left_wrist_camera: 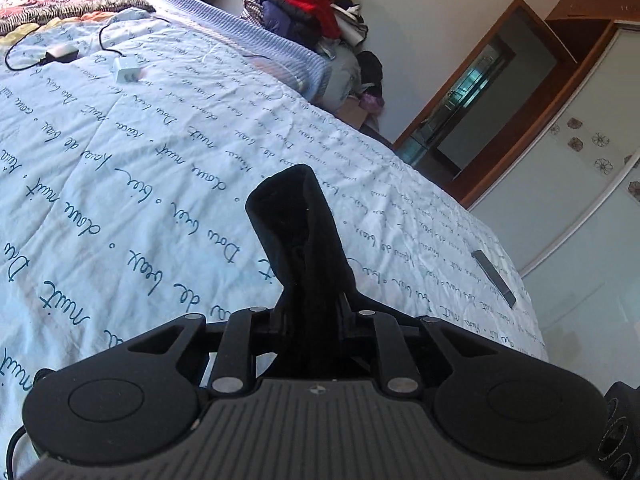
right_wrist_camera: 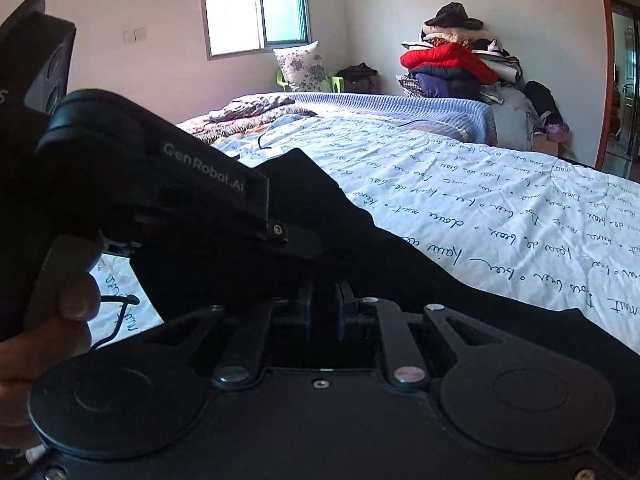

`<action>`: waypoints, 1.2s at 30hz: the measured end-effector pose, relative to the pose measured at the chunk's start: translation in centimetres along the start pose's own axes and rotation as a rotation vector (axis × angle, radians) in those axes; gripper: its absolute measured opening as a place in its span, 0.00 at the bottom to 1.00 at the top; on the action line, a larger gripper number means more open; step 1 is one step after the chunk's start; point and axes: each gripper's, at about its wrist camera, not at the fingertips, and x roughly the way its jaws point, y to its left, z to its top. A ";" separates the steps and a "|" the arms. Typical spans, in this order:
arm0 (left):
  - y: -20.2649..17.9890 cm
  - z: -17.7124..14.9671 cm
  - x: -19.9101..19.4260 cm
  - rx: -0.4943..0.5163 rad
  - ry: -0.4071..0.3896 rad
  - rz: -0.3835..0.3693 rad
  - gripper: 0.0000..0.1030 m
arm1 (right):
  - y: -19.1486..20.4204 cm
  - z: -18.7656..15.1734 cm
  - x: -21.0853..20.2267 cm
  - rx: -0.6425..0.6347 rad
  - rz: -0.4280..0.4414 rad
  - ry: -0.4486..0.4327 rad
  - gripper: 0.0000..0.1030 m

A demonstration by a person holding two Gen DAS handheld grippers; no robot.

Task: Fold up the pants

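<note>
On the left of the left wrist view, a dark charger with its looping cable and a small white box lie on the pale blue bedspread, well away from the action. In the middle, the left hand-held gripper is pressed together on a bunched band of the black pants, which stands up from between its fingers, raised off the bed. Further right a flat dark bar lies near the bed's edge, and beyond it are a wardrobe and a heap of clothes topped by something red.

In the right wrist view, the left tool fills the left side, gripped by the person's hand. At centre the right hand-held gripper has its blue pads close together; dark cloth lies all around them, so it looks to be pinching the pants, though the contact itself is hidden. The fabric runs rightward and down across the bedspread.

Judging by this, the step in hand is lifting one end of the pants with both tools, held just beside each other. The next move likely calls for carrying that end over the rest of the garment, keeping both pinches level so the edges meet, then lowering before letting go.
</note>
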 end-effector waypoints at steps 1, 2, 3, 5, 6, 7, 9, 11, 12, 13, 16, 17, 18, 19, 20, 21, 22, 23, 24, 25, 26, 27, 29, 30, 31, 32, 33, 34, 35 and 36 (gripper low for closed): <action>-0.7 -0.3 -0.2 0.013 -0.006 -0.006 0.19 | -0.9 0.0 -0.3 0.007 -0.006 -0.012 0.11; -1.7 -0.7 -0.5 0.032 -0.013 -0.008 0.19 | -1.3 -0.1 -0.9 0.010 -0.010 -0.021 0.11; -2.6 -1.1 -0.7 0.054 -0.021 -0.007 0.19 | -1.5 -0.2 -1.4 0.013 -0.015 -0.030 0.11; -4.7 -1.9 -1.1 0.105 -0.039 -0.001 0.19 | -2.1 -0.6 -2.7 0.017 -0.028 -0.049 0.11; -5.7 -2.4 -1.2 0.134 -0.049 0.002 0.19 | -2.5 -0.8 -3.3 0.022 -0.034 -0.061 0.12; -6.5 -2.7 -1.3 0.155 -0.056 0.003 0.19 | -3.1 -1.0 -3.9 0.030 -0.042 -0.072 0.12; -8.6 -3.6 -1.5 0.199 -0.061 -0.003 0.19 | -3.9 -1.5 -5.3 0.048 -0.056 -0.095 0.12; -10.3 -4.2 -1.5 0.231 -0.058 -0.014 0.19 | -5.0 -1.9 -6.6 0.070 -0.070 -0.114 0.12; -11.2 -4.6 -1.4 0.247 -0.053 -0.022 0.19 | -5.7 -2.1 -7.1 0.084 -0.078 -0.124 0.12; -12.1 -4.9 -1.3 0.261 -0.050 -0.030 0.19 | -6.4 -2.4 -7.6 0.099 -0.086 -0.135 0.12; -14.6 -6.1 -0.8 0.303 -0.036 -0.055 0.19 | -8.1 -3.1 -9.4 0.138 -0.114 -0.165 0.12; -15.5 -6.6 -0.7 0.316 -0.030 -0.062 0.19 | -8.7 -3.4 -10.0 0.151 -0.124 -0.173 0.12; -16.3 -6.9 -0.4 0.329 -0.025 -0.068 0.20 | -9.2 -3.6 -10.5 0.168 -0.132 -0.181 0.12; -17.1 -7.3 -0.2 0.341 -0.019 -0.074 0.20 | -9.8 -4.0 -11.1 0.186 -0.141 -0.188 0.12; -18.0 -7.8 0.0 0.354 -0.010 -0.081 0.20 | -10.4 -4.3 -11.6 0.203 -0.149 -0.195 0.12; -18.7 -8.2 0.3 0.366 -0.004 -0.089 0.20 | -11.0 -4.6 -12.1 0.220 -0.157 -0.202 0.12; -19.5 -8.6 0.6 0.382 0.002 -0.094 0.20 | -11.5 -5.0 -12.5 0.237 -0.166 -0.208 0.12; -20.4 -9.2 0.9 0.403 0.009 -0.100 0.20 | -11.9 -5.3 -13.0 0.253 -0.176 -0.213 0.12; -21.1 -9.7 1.2 0.416 0.015 -0.105 0.20 | -12.4 -5.6 -13.4 0.265 -0.185 -0.216 0.12; -21.9 -10.1 1.5 0.430 0.021 -0.108 0.21 | -13.0 -5.8 -13.5 0.277 -0.197 -0.219 0.12; -22.6 -10.6 1.9 0.448 0.027 -0.112 0.21 | -13.5 -6.1 -13.8 0.290 -0.209 -0.222 0.12; -23.3 -11.0 2.2 0.463 0.032 -0.114 0.22 | -14.0 -6.3 -14.0 0.306 -0.218 -0.224 0.12; -24.8 -12.0 2.7 0.492 0.040 -0.115 0.23 | -14.8 -6.8 -14.5 0.339 -0.229 -0.233 0.12; -25.4 -12.4 2.9 0.505 0.042 -0.119 0.23 | -15.2 -6.9 -14.6 0.353 -0.237 -0.238 0.12; -26.0 -12.8 3.2 0.516 0.044 -0.124 0.23 | -15.5 -7.0 -14.8 0.364 -0.247 -0.243 0.12; -26.6 -13.2 3.4 0.527 0.048 -0.129 0.23 | -15.8 -7.1 -15.0 0.375 -0.259 -0.248 0.12; -27.1 -13.5 3.7 0.537 0.053 -0.136 0.23 | -16.0 -7.3 -15.1 0.384 -0.268 -0.252 0.12; -27.7 -13.8 3.9 0.547 0.058 -0.143 0.23 | -16.4 -7.5 -15.4 0.398 -0.278 -0.258 0.12; -28.3 -14.2 4.3 0.557 0.063 -0.152 0.23 | -16.8 -8.0 -15.9 0.411 -0.290 -0.264 0.12; -28.9 -14.6 4.5 0.563 0.070 -0.160 0.23 | -17.2 -8.5 -16.4 0.423 -0.302 -0.268 0.12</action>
